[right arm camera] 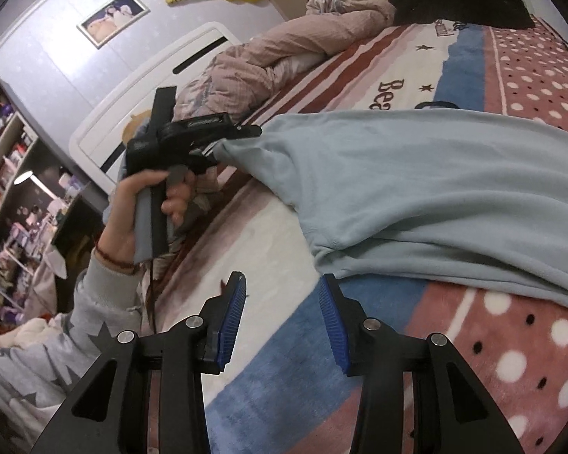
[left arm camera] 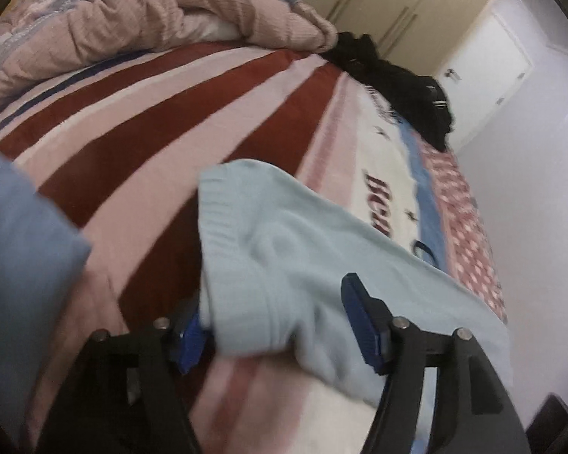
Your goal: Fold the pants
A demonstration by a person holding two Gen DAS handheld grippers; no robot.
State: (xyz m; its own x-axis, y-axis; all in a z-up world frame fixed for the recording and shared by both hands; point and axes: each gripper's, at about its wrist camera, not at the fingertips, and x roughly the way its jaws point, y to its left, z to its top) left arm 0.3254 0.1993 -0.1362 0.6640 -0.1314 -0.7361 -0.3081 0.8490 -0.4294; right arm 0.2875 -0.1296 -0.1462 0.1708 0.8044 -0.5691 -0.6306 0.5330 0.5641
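Light-blue pants (right arm camera: 416, 189) lay across the striped bedspread (left arm camera: 132, 143). My left gripper (left arm camera: 280, 325) straddled one end, jaws apart, not clamping. My right gripper (right arm camera: 282, 321) was parted, empty. Soft, light fabric; I'd pinch at the hems.

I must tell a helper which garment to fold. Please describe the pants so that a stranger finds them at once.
On the bed's striped and dotted blanket lie the pale blue pants. Unlike the crumpled pink duvet and the black clothes farther back, they lie spread out.
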